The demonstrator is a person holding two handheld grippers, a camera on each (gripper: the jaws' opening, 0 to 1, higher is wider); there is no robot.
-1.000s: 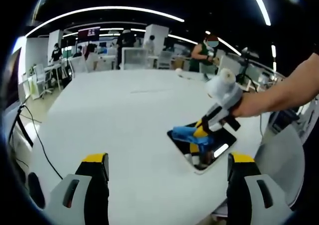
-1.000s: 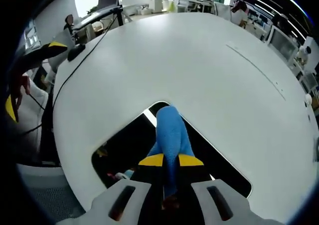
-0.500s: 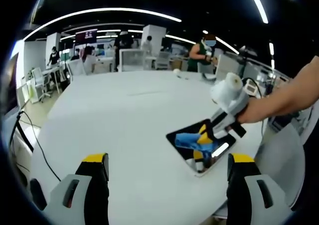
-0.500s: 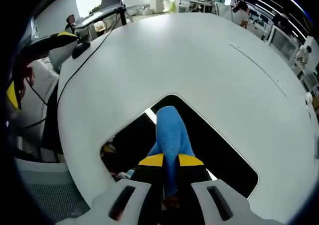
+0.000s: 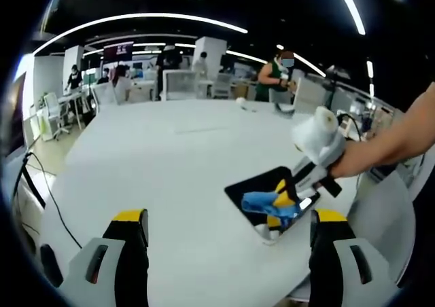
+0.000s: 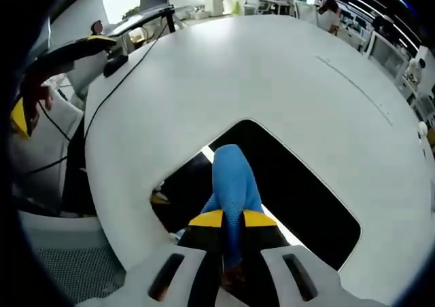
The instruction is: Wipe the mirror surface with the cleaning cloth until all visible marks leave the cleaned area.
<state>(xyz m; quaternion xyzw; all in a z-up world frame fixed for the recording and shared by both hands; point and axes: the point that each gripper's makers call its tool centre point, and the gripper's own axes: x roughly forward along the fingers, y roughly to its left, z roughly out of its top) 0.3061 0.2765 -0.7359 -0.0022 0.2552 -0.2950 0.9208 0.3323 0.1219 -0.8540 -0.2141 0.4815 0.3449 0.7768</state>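
A dark rectangular mirror (image 5: pixel 264 190) (image 6: pixel 299 185) lies flat on the white table near its right edge. My right gripper (image 6: pixel 232 219) (image 5: pixel 284 200) is shut on a blue cleaning cloth (image 6: pixel 232 181) (image 5: pixel 262 202) and presses it onto the glass; a person's forearm (image 5: pixel 387 144) holds it from the right. The cloth sits over the near middle of the mirror. My left gripper (image 5: pixel 228 219) hangs open above the table's near edge, well to the left of the mirror, nothing between its yellow-tipped fingers (image 5: pixel 129 219).
The round white table (image 5: pixel 163 157) stretches far and left of the mirror. A black cable (image 5: pixel 47 185) trails off its left side. Desks, chairs and several people stand in the background. My left gripper (image 6: pixel 30 83) shows at the left in the right gripper view.
The right gripper has dragged the cloth back toward the near end of the mirror, so more dark glass shows beyond the cloth. The left gripper has stayed put.
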